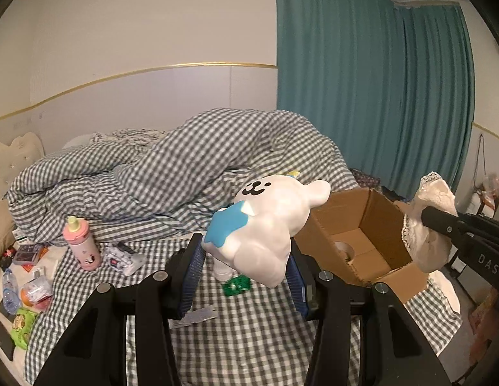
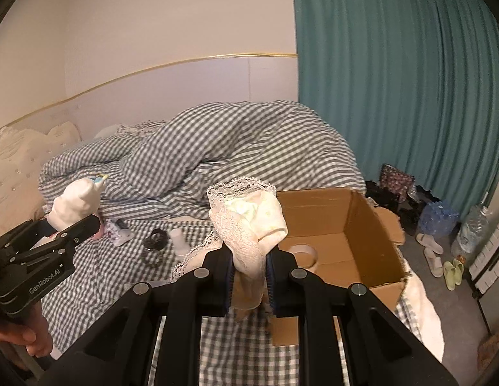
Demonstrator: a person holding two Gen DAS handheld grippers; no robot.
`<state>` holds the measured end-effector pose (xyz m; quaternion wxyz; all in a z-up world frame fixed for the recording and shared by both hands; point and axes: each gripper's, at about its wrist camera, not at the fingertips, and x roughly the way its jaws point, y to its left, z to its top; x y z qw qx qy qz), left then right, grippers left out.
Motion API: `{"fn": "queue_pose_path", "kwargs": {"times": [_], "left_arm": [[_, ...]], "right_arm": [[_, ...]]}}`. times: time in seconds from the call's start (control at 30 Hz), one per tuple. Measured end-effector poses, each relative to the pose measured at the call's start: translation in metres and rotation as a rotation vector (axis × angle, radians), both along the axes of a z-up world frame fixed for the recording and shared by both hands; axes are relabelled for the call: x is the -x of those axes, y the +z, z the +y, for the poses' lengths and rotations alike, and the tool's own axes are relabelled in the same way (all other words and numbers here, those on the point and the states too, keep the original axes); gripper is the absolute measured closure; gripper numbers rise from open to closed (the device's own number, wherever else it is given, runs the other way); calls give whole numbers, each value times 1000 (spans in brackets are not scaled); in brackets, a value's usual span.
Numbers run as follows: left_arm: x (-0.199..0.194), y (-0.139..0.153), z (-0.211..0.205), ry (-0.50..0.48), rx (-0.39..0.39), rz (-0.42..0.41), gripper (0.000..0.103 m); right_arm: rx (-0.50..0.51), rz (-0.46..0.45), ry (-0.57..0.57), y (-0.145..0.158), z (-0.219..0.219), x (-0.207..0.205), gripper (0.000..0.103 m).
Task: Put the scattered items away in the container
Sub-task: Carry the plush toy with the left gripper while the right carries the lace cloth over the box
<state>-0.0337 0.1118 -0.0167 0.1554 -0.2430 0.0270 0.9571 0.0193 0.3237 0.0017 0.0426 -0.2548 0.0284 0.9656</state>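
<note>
1. Open brown cardboard box (image 2: 362, 225) sits on the grey-and-white checked bed sheet (image 1: 249, 337), flaps up; a roll of pale tape (image 2: 303, 254) lies on its floor.
2. White squishy bear toy with a blue star patch and black face print (image 1: 268, 225) is held in the air just left of the box, face up and tilted, with one rounded ear over the box's near-left corner.
3. Left gripper (image 1: 246, 263) is clenched on the bear toy, blue pads pressing on both sides of its lower body.
4. Cream lace-trimmed cloth (image 2: 249, 228) is held up in front of the box's near-left wall, lace edge at the top, loose end hanging below the pads.
5. Right gripper (image 2: 248, 276) is clamped on the cloth, the fabric bunched between the two blue pads.
6. In the left wrist view the right gripper comes in from the right, with the cloth at the box's right wall.
7. Still on the sheet: pink plastic bottle with a pale cap (image 1: 80, 244), clear upturned cup (image 2: 178, 239), black ring-shaped item (image 2: 156, 238), green packet (image 1: 236, 284), small clear water bottle (image 1: 10, 291), lime snack bag (image 1: 21, 325).
8. Rumpled checked duvet (image 1: 191, 160) is heaped behind the box, teal curtain (image 1: 362, 80) beyond.
9. Floor to the right of the bed: slippers (image 2: 434, 254), pack of water bottles (image 2: 437, 217).
</note>
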Motion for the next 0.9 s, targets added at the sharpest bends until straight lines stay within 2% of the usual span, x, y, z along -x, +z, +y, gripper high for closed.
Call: {"fn": "queue_pose_path", "kwargs": {"times": [0.47,0.9], "left_arm": [[10,-8,83,-116,24,-19,54],[33,-31,147,-208,75,-61,54]], "right_arm": [[13,-13,-117,-3,77,-13,87],[39,-66,-139,-29,118,13,87]]}}
